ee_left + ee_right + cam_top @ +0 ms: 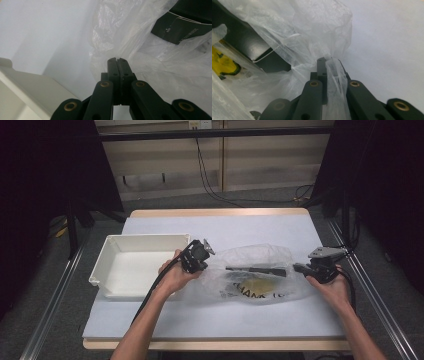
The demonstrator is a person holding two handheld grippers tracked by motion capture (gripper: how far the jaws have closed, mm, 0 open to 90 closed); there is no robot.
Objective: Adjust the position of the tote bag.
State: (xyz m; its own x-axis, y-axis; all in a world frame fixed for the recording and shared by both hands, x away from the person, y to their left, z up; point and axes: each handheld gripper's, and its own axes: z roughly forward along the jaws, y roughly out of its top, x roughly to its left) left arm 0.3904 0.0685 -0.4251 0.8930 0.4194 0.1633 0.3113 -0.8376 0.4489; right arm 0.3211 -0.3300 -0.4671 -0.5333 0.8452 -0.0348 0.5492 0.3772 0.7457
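Both claws are clamped on the clear plastic bag point(257, 272), one at each end. Left claw point(116, 60) has its jaws closed flat together, pinching film at the bag's left edge; right claw point(329, 62) is closed with film bunched between its jaws at the right edge. Bag lies mid-counter point(210, 320), with a black flat item point(257, 269) and a yellow print inside. White tray point(135, 262) sits just beside the left hand point(175, 276).

Tray point(131, 265) left of bag point(257, 272); box point(257, 269) inside bag.
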